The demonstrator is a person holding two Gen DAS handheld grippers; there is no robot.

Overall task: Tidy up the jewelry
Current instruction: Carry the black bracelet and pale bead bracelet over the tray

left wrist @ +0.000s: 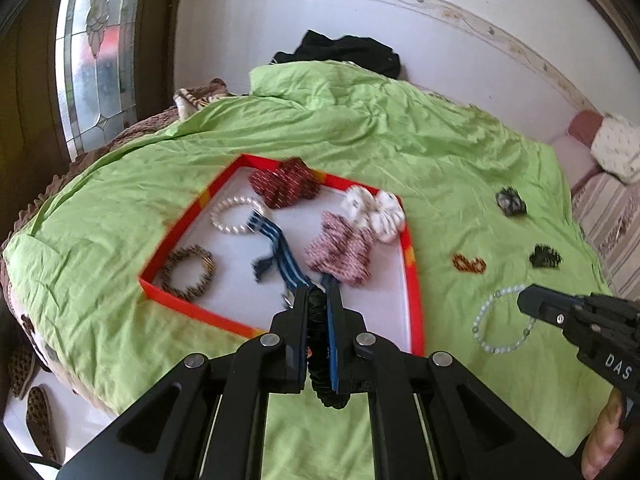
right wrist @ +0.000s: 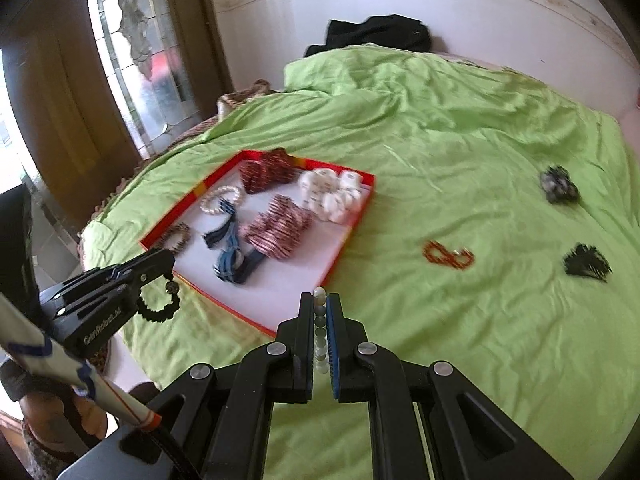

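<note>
- Clearly, both claws are clamped on strung pieces: the left claw (left wrist: 318, 294) pinches a black beaded bracelet (right wrist: 159, 304) just near of the red tray (left wrist: 416, 280).
- The right claw (right wrist: 319, 300) grips a pale bead bracelet (left wrist: 500, 320) over the green bedspread (left wrist: 400, 140), right of the tray.
- Both look light, floppy and slippery-beaded; gripping across the strand, as here, suits them best.

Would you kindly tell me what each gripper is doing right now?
Left gripper: shut on a black bead bracelet.
Right gripper: shut on a pale green bead bracelet.
</note>
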